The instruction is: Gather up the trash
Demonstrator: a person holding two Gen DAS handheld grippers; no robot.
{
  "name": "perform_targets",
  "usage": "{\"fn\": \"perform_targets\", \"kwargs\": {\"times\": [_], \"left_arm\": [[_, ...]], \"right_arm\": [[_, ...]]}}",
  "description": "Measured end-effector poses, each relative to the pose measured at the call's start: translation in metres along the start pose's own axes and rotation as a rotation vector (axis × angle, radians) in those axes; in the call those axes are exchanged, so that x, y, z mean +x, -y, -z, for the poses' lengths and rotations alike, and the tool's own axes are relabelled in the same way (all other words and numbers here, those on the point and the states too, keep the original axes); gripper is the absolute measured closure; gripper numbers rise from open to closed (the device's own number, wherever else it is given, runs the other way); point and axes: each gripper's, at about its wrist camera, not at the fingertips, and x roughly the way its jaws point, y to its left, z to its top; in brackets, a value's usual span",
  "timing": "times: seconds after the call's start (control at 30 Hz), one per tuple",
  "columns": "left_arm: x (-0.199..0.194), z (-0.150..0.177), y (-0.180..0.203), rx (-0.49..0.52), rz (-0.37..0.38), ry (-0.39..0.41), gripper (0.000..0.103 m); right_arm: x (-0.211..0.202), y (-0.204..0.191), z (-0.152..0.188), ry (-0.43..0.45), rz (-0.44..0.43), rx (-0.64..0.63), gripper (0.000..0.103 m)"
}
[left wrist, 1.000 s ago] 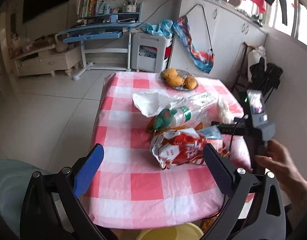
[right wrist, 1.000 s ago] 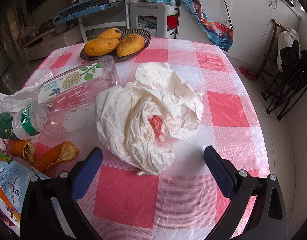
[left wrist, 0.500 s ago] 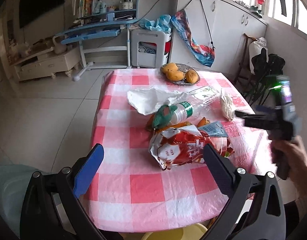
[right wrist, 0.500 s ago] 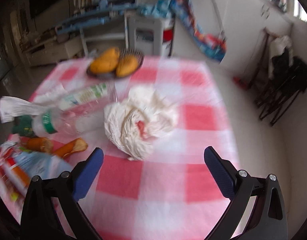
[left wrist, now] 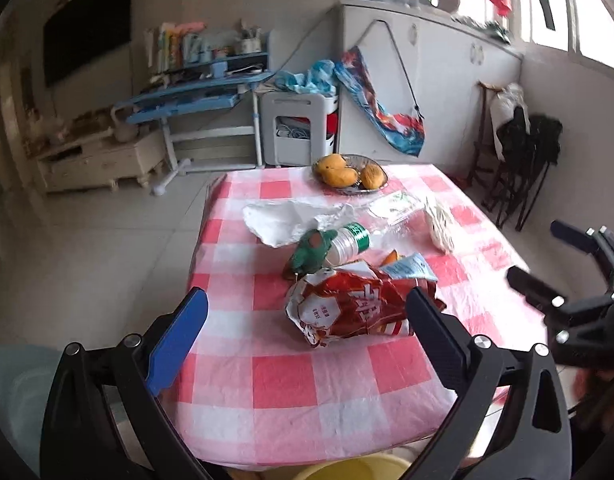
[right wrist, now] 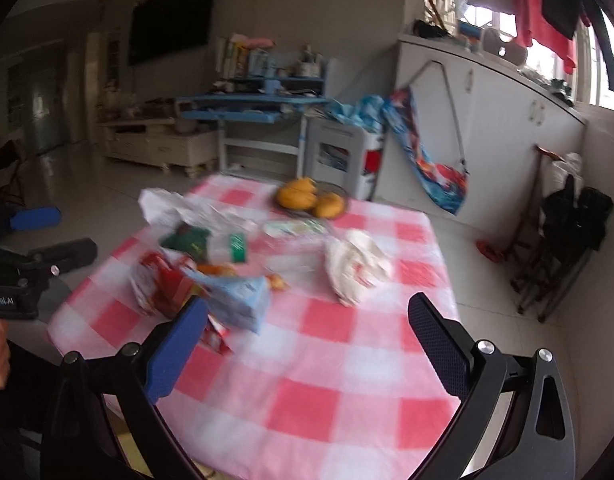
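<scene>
The desk with the checked cloth carries all the trash in its middle. Nearest to the left claw, whose jaws stand wide and empty, lies the red snack bag; behind it are the plastic bottle and the crumpled white paper. The right claw is wide and empty too. I would take the bag first, closing on a raised fold, since flat foil slips easily.

A home: checked tablecloth, fruit bowl, study desk.
</scene>
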Motion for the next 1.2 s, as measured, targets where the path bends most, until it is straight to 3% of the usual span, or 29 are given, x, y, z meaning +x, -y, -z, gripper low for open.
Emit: {"fn": "perform_targets", "kwargs": {"times": [0.3, 0.67, 1.2], "left_arm": [[0.005, 0.005, -0.028, -0.046, -0.076, -0.025, 0.007], [0.006, 0.004, -0.025, -0.007, -0.084, -0.014, 0.007], [0.007, 0.002, -0.028, -0.016, -0.075, -0.019, 0.007]], "right_arm": [[-0.008, -0.024, -0.008, 0.082, -0.082, -0.032, 0.006], [-0.009, -0.011, -0.012, 0.095, -0.083, 0.057, 0.006], [-0.007, -0.023, -0.012, 0.104, -0.095, -0.003, 0.006]]}}
